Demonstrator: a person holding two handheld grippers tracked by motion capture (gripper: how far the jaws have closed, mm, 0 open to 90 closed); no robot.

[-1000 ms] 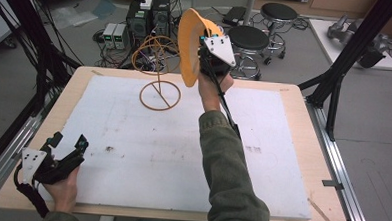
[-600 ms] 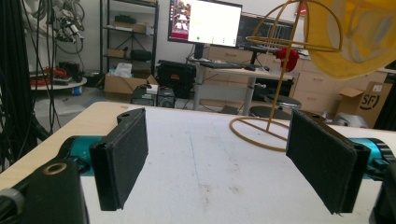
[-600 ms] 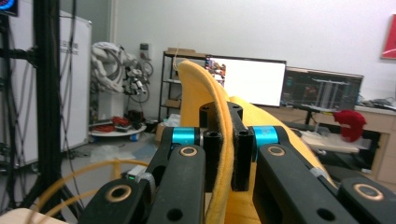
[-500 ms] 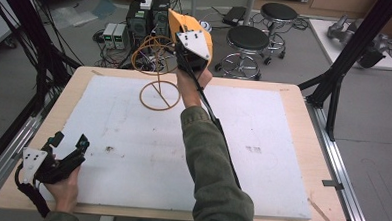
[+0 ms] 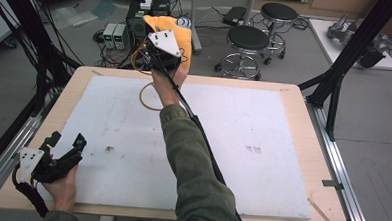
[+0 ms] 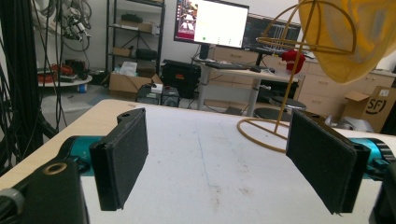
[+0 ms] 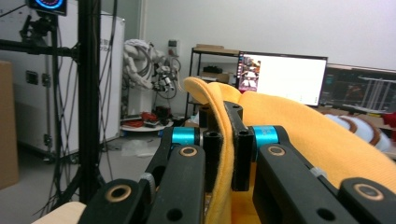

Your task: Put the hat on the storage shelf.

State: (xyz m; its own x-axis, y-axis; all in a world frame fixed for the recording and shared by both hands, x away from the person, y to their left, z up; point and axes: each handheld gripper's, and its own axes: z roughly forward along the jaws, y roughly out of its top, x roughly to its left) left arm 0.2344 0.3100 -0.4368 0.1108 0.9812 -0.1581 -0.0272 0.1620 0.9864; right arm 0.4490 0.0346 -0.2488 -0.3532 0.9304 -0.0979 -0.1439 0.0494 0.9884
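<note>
right gripper: jaws pinching yellow fabric cap by its edge, raised above gold wire stand, seemingly to drape it there | left gripper: jaws spread, empty, parked low over white table

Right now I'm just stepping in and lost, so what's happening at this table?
A person works two handheld grippers. The right gripper is shut on a yellow fabric cap, raised beside the yellow wire stand at the white table's far edge. The left gripper sits open near the front-left corner, holding nothing.
</note>
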